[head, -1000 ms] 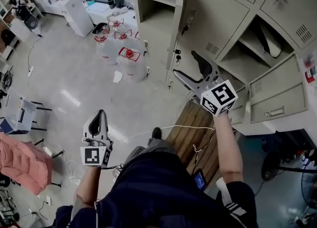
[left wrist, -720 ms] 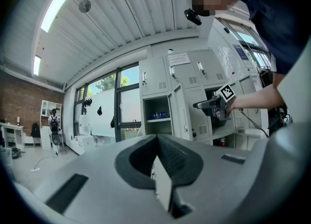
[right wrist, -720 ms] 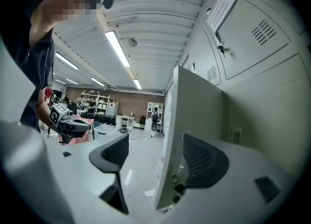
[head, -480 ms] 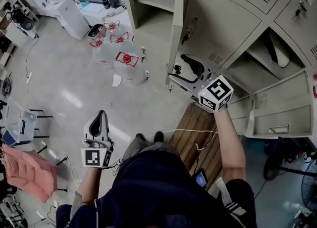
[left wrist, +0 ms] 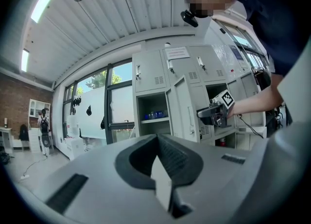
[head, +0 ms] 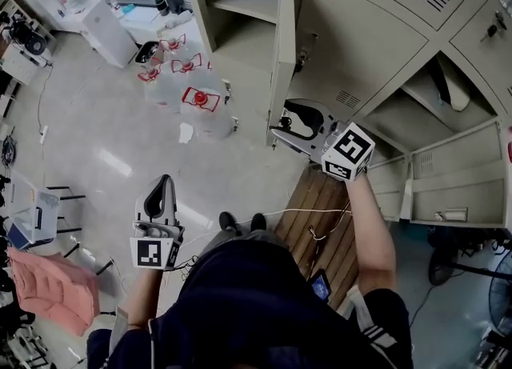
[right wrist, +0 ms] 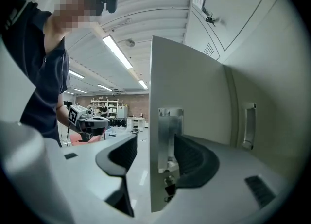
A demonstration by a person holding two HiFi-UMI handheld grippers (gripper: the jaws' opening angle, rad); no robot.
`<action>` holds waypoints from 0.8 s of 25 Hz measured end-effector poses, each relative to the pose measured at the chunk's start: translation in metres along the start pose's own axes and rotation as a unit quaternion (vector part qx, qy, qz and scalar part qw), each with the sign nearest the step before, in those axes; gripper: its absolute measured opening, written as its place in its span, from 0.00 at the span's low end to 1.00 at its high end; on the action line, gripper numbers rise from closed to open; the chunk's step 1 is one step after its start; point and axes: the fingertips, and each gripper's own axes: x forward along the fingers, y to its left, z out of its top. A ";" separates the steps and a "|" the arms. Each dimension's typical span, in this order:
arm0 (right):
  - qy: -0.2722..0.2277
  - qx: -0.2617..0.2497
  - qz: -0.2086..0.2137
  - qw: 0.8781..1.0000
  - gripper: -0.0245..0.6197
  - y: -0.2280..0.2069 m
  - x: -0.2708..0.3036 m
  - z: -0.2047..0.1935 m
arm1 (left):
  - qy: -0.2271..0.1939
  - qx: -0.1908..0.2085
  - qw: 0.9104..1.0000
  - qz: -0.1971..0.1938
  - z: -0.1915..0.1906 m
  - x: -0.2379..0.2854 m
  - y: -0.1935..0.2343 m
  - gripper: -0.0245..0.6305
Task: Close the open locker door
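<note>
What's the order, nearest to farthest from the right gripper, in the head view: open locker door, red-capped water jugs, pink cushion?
From the right gripper, whose jaws are closing:
1. open locker door, its edge between the jaws.
2. red-capped water jugs, on the floor toward the view's left.
3. pink cushion, far lower-left corner.

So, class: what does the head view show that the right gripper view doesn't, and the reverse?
Head view only: red-capped water jugs on the floor and wooden slats. Right gripper view only: ceiling lights, and the latch plate on the open locker door, inside the right claw, whose jaws are closing. Both: that door and the left claw.
</note>
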 end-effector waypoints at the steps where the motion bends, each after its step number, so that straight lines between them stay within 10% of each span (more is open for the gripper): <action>1: 0.001 0.001 0.003 1.000 0.41 0.001 0.000 -0.002 | 0.002 -0.001 1.000 -0.001 0.000 0.002 0.001 0.04; 20: 0.002 0.005 0.009 1.000 0.22 -0.001 0.007 -0.010 | 0.006 0.001 1.000 -0.003 -0.005 0.004 0.006 0.04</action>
